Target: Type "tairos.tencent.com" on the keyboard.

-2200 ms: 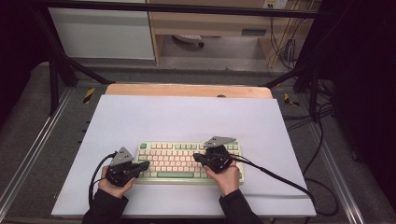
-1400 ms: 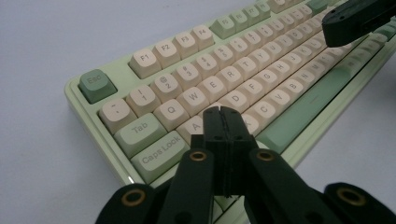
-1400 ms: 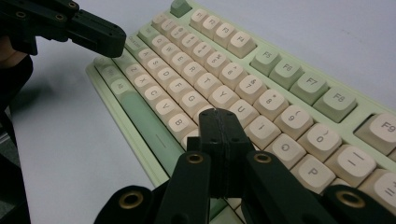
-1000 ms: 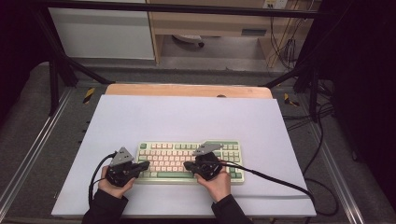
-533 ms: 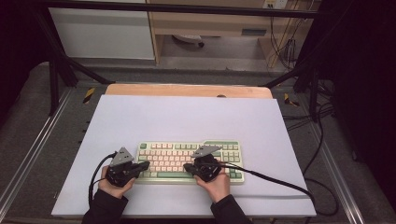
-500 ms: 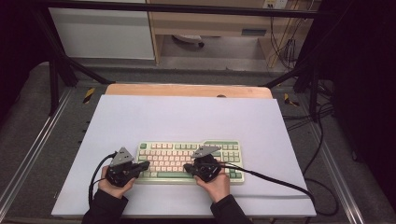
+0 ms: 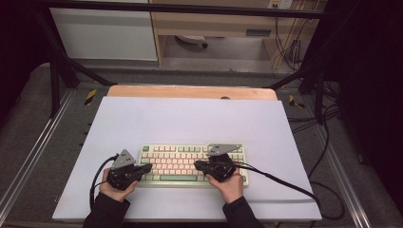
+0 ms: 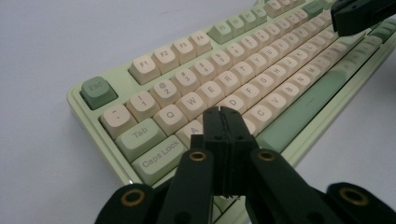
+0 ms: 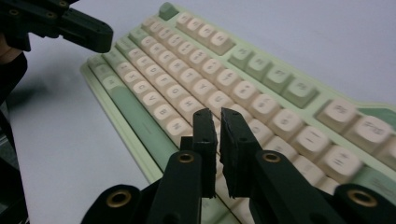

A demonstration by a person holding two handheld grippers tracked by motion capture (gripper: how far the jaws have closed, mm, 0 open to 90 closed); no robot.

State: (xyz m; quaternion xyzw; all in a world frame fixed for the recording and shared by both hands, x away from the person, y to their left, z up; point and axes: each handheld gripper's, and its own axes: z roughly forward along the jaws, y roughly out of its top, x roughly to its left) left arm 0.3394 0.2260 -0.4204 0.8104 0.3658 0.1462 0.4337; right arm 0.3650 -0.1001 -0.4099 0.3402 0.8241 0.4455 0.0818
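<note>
Desk (image 7: pixel 190 118), white top, carries everything; both hand-held grippers sit over its near part, forearms coming in from the near edge. Wooden strip (image 7: pixel 190 91) runs along the desk's far edge, well beyond both hand-held grippers.

Keyboard (image 7: pixel 176 161), pale green case with cream keys, lies flat on the desk directly under and between the two hand-held grippers, long side parallel to the near edge. Green spacebar (image 8: pixel 303 102) just beyond the left one's tips.

Left hand-held gripper (image 7: pixel 145 168) at the keyboard's left end, tips pointing right over the keys. In the left gripper view (image 8: pixel 224 116) its jaws stand pressed together, nothing between them, tips low over the A/S keys; contact with the keys can't be told. Caps Lock key (image 8: pixel 161 156) just left of the tips, Esc key (image 8: pixel 97 90) farther off at the corner.

Right hand-held gripper (image 7: pixel 198 165) over the keyboard's right half, tips pointing left toward the other one. In the right gripper view (image 9: pixel 218 122) its jaws show a narrow slit, having just been opening a little; nothing between them, tips just above the cream keys.

Black cable (image 7: pixel 280 179) trails right from the right hand-held gripper across the desk and off its edge.
</note>
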